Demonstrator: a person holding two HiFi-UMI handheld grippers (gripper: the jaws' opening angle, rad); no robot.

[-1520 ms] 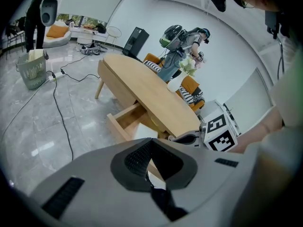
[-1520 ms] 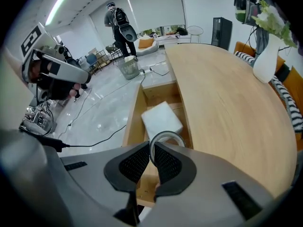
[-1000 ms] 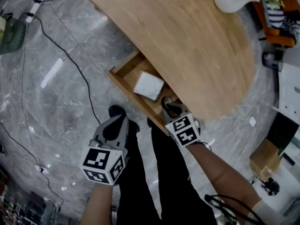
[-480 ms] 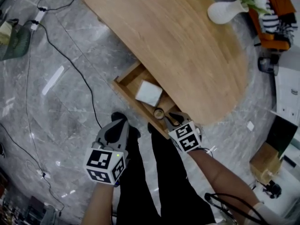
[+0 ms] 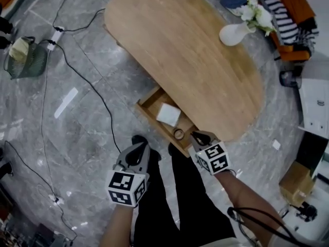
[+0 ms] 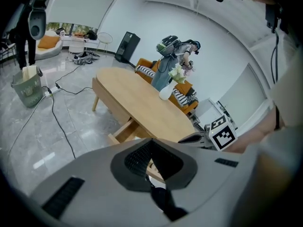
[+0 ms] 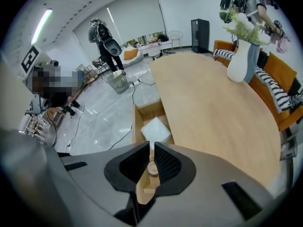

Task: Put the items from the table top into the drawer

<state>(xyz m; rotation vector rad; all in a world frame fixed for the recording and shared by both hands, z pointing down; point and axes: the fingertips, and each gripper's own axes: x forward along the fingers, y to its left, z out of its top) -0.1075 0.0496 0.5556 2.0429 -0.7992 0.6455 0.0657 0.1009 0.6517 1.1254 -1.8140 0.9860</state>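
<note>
Right gripper [image 5: 199, 136] has lifted clear of the drawer [image 5: 149, 103], its jaws just closing to a narrow, empty slit; left gripper [image 5: 138, 149], shut and empty, rose too. The round item [image 5: 178, 134] now lies at the drawer's near right end, so that placement looks done.

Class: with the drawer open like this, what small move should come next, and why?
Probably push the open wooden drawer shut: the white square packet and small round item already lie inside, and only the white flower vase stands on the oval wooden table top.
</note>
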